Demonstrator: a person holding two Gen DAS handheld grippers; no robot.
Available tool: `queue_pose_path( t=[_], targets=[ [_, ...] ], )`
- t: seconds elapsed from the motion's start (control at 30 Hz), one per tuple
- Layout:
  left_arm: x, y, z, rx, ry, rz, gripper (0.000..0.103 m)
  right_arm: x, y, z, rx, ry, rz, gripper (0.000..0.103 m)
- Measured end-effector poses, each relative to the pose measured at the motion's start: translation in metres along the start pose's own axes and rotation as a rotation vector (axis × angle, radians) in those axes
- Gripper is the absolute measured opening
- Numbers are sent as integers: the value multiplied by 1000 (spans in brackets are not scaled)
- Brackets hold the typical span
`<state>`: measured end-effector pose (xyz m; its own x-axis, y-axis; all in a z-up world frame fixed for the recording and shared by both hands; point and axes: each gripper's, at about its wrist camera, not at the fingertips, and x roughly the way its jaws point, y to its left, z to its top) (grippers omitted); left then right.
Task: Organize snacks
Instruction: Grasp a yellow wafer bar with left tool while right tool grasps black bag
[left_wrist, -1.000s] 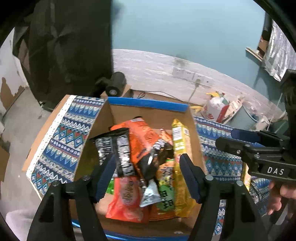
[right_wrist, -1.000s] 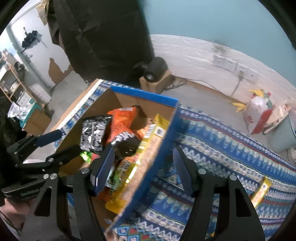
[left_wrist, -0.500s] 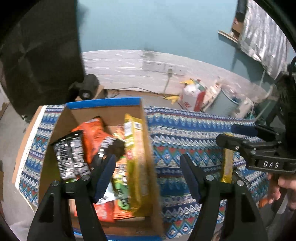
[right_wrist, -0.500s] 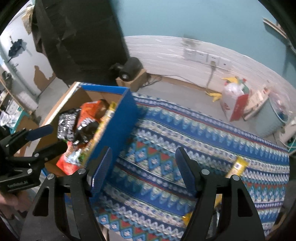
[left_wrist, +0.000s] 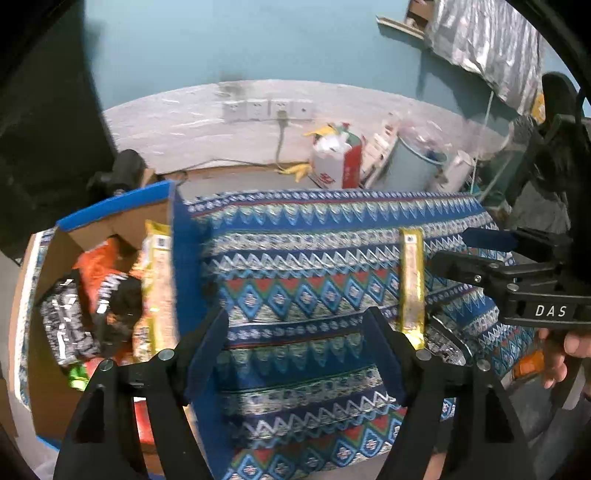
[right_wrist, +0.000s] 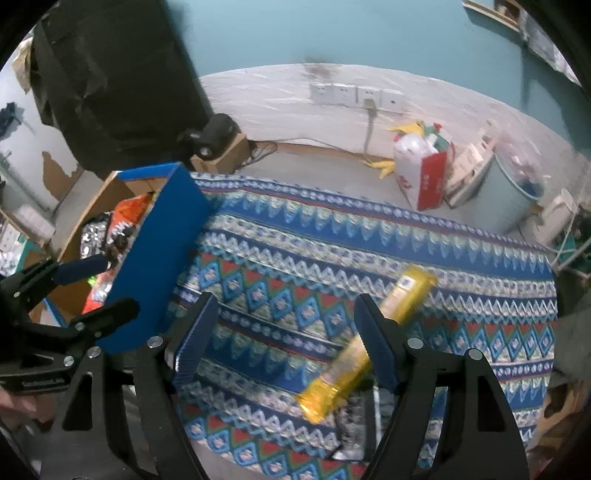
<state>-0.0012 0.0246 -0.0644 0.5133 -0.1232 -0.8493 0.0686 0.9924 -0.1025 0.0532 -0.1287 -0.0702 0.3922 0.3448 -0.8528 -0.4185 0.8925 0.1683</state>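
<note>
Left gripper (left_wrist: 295, 350): we read its jaws as opening, nothing between them but bare patterned cloth (left_wrist: 295, 266). Right gripper (right_wrist: 284, 343): jaws also opening, empty; its right finger overlaps the long yellow snack bar (right_wrist: 373, 339) in our view, and we cannot tell whether it touches.

Just past the right gripper, that yellow bar lies flat on the cloth, slanting from lower left to upper right. A dark foil packet (right_wrist: 354, 424) sits under its near end, close to the near cloth edge.

To the left we note the cardboard box (left_wrist: 184, 280) with blue outer walls and a blue rim, standing on the cloth. Inside: a black-and-white packet (left_wrist: 68, 328), an orange bag (left_wrist: 98, 266), a dark bag with white lettering (left_wrist: 114, 295), a tall yellow packet (left_wrist: 155, 280) against the right wall, green and red wrappers lower down. The box looks nearly full.

Between box and bar we see an open stretch of cloth. Beyond the far cloth edge: floor, a red-and-white bag (right_wrist: 424, 173), a pale blue bin (right_wrist: 517, 199), wall sockets (right_wrist: 354, 94).
</note>
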Motion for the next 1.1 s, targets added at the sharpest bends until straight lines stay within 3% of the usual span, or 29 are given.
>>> queue_pose_path(
  t=[0.2, 0.4, 0.97, 1.0, 1.1],
  targets=[
    [24, -21, -11, 23, 60, -20, 76, 12, -41, -26, 47, 68, -62, 76],
    [41, -43, -20, 48, 112, -49, 76, 30, -71, -58, 129, 167, -59, 76],
    [102, -69, -32, 101, 236, -40, 76, 96, -66, -109, 82, 403, -78, 76],
    [105, -69, -31, 99, 239, -41, 76, 98, -67, -110, 81, 407, -76, 75],
    [110, -75, -26, 90, 246, -46, 77, 99, -71, -110, 76, 408, -68, 61]
  ],
)
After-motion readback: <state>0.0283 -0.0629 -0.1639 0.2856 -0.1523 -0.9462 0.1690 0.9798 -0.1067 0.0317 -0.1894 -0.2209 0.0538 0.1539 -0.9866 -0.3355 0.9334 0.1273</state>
